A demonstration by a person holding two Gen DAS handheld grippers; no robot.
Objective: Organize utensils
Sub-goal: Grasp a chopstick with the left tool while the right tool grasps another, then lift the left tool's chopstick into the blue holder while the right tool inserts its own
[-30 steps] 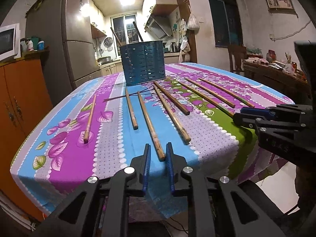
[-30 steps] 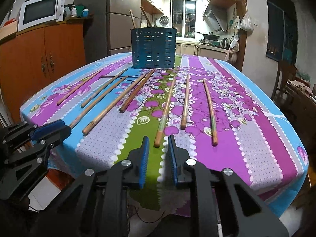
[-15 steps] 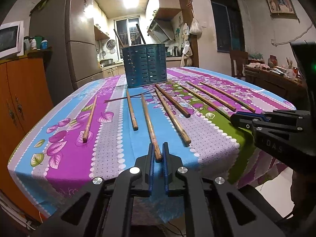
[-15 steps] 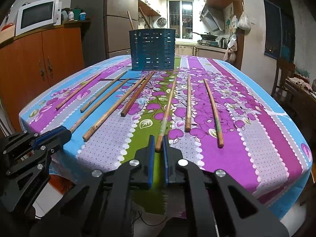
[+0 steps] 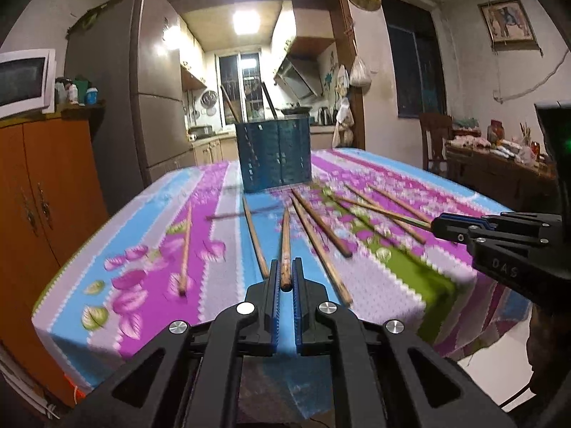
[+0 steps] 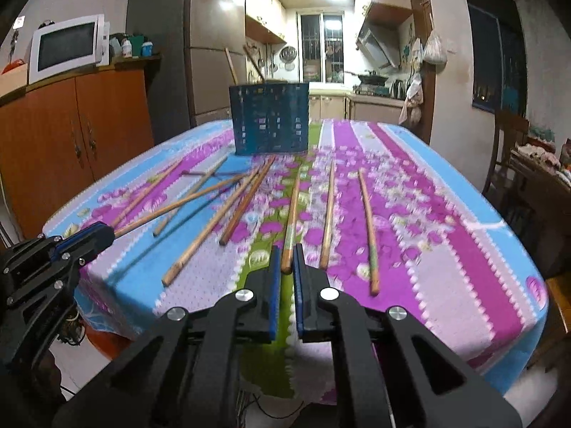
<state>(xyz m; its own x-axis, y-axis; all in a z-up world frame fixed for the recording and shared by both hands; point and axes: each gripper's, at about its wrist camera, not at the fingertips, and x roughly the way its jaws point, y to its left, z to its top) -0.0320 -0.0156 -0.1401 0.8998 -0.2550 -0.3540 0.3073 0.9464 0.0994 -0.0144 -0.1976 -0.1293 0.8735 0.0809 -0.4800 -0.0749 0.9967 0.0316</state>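
Left wrist view: the left gripper (image 5: 285, 278) is clamped on the near end of one wooden chopstick (image 5: 285, 246), whose far tip slants over the floral-clothed bench (image 5: 150, 285). Loose chopsticks (image 5: 255, 235) lie on both sides; the blue slotted utensil holder (image 5: 274, 155) stands at the far edge. Right wrist view: the right gripper (image 6: 286, 267) likewise pinches a green-banded chopstick (image 6: 292, 221) by its end. Held so near the end, either stick may pivot, slip, or sweep its neighbours.
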